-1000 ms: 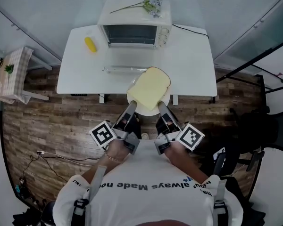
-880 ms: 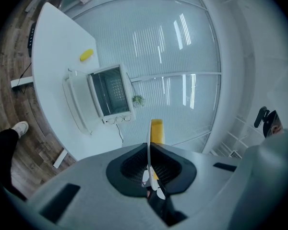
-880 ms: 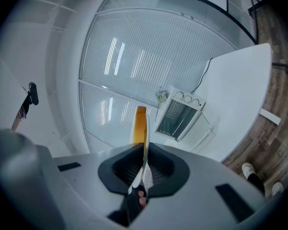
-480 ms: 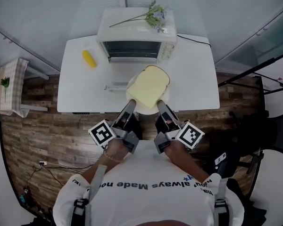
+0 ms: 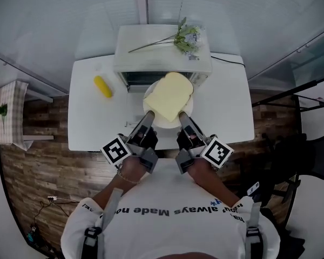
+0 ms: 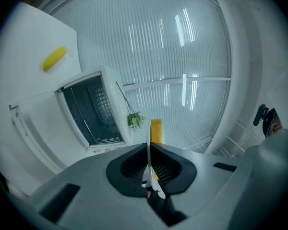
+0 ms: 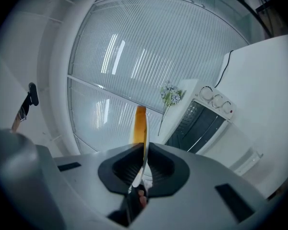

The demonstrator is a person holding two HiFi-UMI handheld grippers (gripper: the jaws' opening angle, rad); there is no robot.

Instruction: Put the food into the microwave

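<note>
Clamping the thin plate rim — your left gripper, right gripper.
Head view alone shows the bread's flat face.

I hold both arms out in front of my chest, elbows tucked in, forearms angled slightly toward each other. My left hand grips the left gripper and my right hand grips the right gripper. Both grippers point forward, side by side and near each other. Each one's marker cube sits on its outer side, the left cube and the right cube. Both pairs of jaws are pressed together on the thin near rim of the plate, left on the left part and right on the right, with the rim sandwiched edge-on between the dark pads.
</note>
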